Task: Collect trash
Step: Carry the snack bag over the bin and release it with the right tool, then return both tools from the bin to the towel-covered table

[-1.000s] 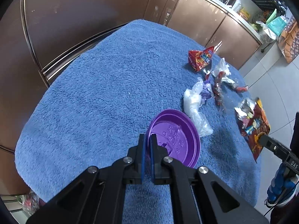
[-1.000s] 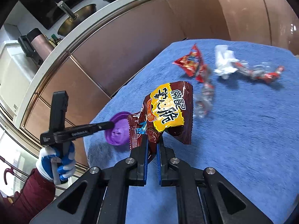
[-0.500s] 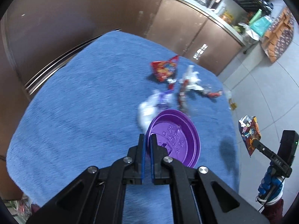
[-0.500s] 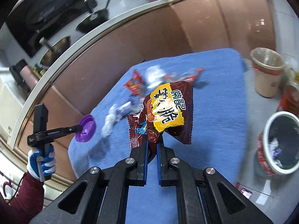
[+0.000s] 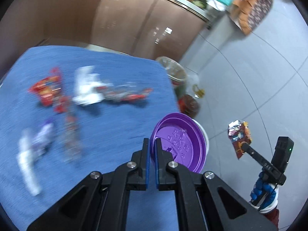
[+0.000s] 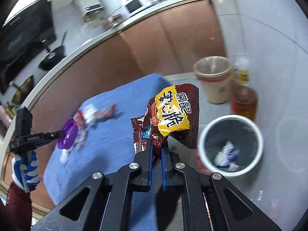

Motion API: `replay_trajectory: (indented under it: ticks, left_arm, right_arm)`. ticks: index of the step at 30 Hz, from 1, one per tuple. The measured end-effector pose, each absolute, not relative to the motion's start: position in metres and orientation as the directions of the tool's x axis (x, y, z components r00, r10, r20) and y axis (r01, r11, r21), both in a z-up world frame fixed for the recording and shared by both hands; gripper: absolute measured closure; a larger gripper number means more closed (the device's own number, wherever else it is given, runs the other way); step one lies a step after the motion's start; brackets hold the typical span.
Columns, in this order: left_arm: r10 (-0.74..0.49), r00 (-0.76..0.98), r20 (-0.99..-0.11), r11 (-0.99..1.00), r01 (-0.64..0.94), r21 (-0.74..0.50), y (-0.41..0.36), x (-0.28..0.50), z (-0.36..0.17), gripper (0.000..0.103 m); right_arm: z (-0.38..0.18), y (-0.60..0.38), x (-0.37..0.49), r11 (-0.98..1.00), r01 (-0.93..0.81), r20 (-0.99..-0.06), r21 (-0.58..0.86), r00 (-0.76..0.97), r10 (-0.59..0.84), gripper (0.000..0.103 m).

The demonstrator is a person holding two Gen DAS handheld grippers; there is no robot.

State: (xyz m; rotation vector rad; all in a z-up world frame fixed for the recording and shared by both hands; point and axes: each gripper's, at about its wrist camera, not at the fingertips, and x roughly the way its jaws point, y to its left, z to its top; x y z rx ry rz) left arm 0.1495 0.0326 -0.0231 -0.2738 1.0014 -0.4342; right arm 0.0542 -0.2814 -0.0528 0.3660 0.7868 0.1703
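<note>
Now, view by view.

Left wrist view
- left gripper: jaws nearly together, pinching the edge of the purple lid, which stands up in front of the fingers with its ribbed underside to the camera.
- blue towel: covers the table under and to the left of the gripper; the picture is blurred here.
- loose trash on the towel: a red snack wrapper at far left, a white crumpled piece beside it, a strip of red and clear wrappers to its right, and a purple-and-white wrapper nearer the camera; details are too smeared to tell.
- white-rimmed bin: only a sliver of its rim shows behind the lid.
- right gripper: seen from the side at lower right over the grey floor, with the brown snack bag at its tip and a blue-and-white gloved hand on the handle.

Right wrist view
- right gripper: jaws pressed onto the lower corner of the brown snack bag; its yellow panel faces the camera.
- white-rimmed bin: on the floor just right of the bag, dark-lined, with crumpled white and purple scraps inside.
- beige bin: farther back, by an amber jar.
- left gripper: at left over the towel edge, gripping the purple lid.
</note>
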Motion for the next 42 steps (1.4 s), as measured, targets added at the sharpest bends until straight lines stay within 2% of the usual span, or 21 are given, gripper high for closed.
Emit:
replay_trajectory:
  ticks: [8, 20, 26, 28, 31, 35, 42]
  left_arm:
    - [-0.509, 0.356, -0.783, 0.854, 0.32, -0.41, -0.098, 0.212, -0.044, 0.099]
    - [-0.453, 0.222, -0.863, 0.856, 0.38, -0.351, -0.239, 0.268, -0.124, 0.099]
    - [-0.428, 0.188, -0.884, 0.866, 0.364, -0.342, -0.271, 0.288, -0.16, 0.097]
    - [-0.438, 0.164, -0.884, 0.862, 0.357, -0.361, -0.279, 0.294, -0.173, 0.096]
    - [-0.436, 0.143, -0.889, 0.861, 0.355, -0.365, -0.286, 0.297, -0.184, 0.093]
    - [-0.471, 0.146, -0.87, 0.846, 0.354, -0.399, -0.28, 0.291, -0.181, 0.091]
    - [-0.494, 0.227, -0.839, 0.84, 0.372, -0.394, -0.253, 0.269, -0.139, 0.091]
  right_arm:
    - [-0.093, -0.335, 0.08, 0.931, 0.149, -0.714, 0.334, 0.685, 0.147, 0.095]
    - [-0.174, -0.379, 0.143, 0.926, 0.272, -0.821, 0.262, 0.567, 0.065, 0.095]
    - [-0.207, -0.381, 0.165, 0.941, 0.279, -0.861, 0.194, 0.508, 0.027, 0.091]
    - [-0.216, -0.381, 0.168, 0.943, 0.281, -0.87, 0.18, 0.492, 0.02, 0.078]
    - [-0.223, -0.376, 0.167, 0.95, 0.279, -0.878, 0.142, 0.478, -0.009, 0.065]
    - [-0.224, -0.379, 0.162, 0.95, 0.28, -0.878, 0.139, 0.478, -0.012, 0.065]
    - [-0.198, -0.371, 0.152, 0.941, 0.284, -0.848, 0.185, 0.53, 0.006, 0.065]
